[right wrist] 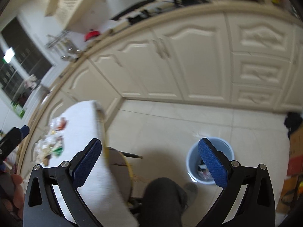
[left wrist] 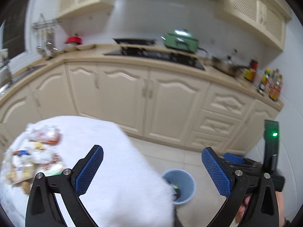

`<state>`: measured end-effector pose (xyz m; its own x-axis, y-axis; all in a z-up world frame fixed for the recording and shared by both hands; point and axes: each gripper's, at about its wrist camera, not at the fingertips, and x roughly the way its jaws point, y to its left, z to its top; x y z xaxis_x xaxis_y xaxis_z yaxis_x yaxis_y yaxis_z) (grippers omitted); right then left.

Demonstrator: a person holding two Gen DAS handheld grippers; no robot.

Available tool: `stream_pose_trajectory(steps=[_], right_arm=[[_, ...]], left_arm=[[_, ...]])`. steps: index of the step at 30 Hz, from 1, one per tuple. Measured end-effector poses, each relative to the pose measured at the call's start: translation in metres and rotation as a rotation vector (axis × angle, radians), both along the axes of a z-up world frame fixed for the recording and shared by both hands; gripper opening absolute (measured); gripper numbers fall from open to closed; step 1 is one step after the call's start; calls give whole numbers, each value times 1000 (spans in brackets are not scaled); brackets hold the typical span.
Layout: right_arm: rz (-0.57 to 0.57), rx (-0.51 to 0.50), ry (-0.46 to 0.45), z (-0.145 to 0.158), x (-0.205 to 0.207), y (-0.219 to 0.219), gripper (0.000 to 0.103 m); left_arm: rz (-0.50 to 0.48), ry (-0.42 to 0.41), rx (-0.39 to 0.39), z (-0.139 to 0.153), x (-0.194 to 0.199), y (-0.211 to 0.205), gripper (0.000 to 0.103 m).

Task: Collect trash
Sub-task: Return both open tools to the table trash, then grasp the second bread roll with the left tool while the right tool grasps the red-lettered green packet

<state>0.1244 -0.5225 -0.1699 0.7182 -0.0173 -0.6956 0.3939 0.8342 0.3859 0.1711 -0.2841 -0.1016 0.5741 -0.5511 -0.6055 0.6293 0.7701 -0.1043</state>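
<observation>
The trash (left wrist: 36, 158), a blurred heap of wrappers and packets, lies on the white-covered table (left wrist: 106, 151) toward its far-left part, well apart from the bin (left wrist: 180, 185); the heap runs lengthwise from the table's near edge toward the kitchen cabinets (left wrist: 151, 98), though blur hides how any single piece points. The pale blue bin stands upright on the tiled floor (right wrist: 170, 124) just beside the table's right edge, mouth up, with some dark scraps inside. The left gripper (left wrist: 152, 167) points downward over the table's corner, its blue pads (left wrist: 89, 168) spread wide with nothing between them. The right gripper (right wrist: 149, 162) tilts down over the floor between table and bin, fingers likewise spread and empty. A dark-trousered knee (right wrist: 162, 194) shows below it.
</observation>
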Motion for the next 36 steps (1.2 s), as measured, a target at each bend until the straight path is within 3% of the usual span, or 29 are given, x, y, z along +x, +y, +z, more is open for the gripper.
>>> stream_pose_trajectory(steps=[9, 20, 29, 36], right_arm=[[199, -115, -99, 60, 39, 102, 103], [405, -224, -139, 86, 76, 206, 103], [547, -288, -103, 69, 103, 263, 103], [593, -278, -6, 28, 135, 276, 103]], left_arm=[[235, -84, -44, 18, -52, 125, 102], [465, -116, -84, 22, -99, 227, 102], [589, -77, -64, -9, -123, 283, 102], [598, 14, -15, -33, -114, 281, 102]])
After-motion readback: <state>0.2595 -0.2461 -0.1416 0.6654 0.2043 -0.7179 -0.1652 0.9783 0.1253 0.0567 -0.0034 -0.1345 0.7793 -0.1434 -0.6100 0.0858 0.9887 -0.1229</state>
